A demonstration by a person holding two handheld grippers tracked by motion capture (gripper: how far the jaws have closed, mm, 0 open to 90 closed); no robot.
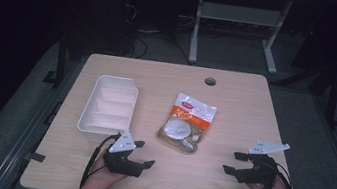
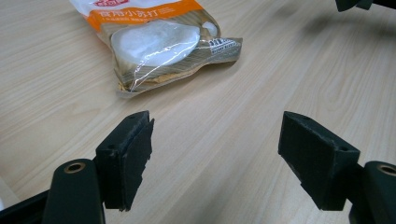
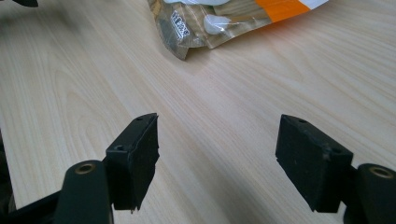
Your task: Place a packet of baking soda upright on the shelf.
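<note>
Near the front edge of the table (image 1: pixel 237 92), two grippers are held low over the wood, one in each hand. At the left, the left gripper (image 1: pixel 143 154) is seen with its jaws spread wide and nothing between them; only bare wood is framed between its pads (image 2: pixel 133 154) in the left gripper view. At the right, the right gripper (image 1: pixel 234 162) is likewise held with its jaws apart and empty, and bare table is seen between its pads (image 3: pixel 140 154) in the right gripper view. Both are pointed inward, toward the middle of the table.

Between the two and a little farther on, a bag (image 1: pixel 187 122) is laid flat on the wood, untouched by either gripper. An orange band, a clear window and a round white item inside are shown on it (image 2: pixel 159 42). Its lower corner is seen just ahead of the right gripper's jaws (image 3: pixel 224 23).

Left of the bag and apart from it, a white tray (image 1: pixel 90 113) with several compartments is set, close behind the left gripper. At the far edge, a round hole (image 1: pixel 210 81) is cut in the tabletop.
</note>
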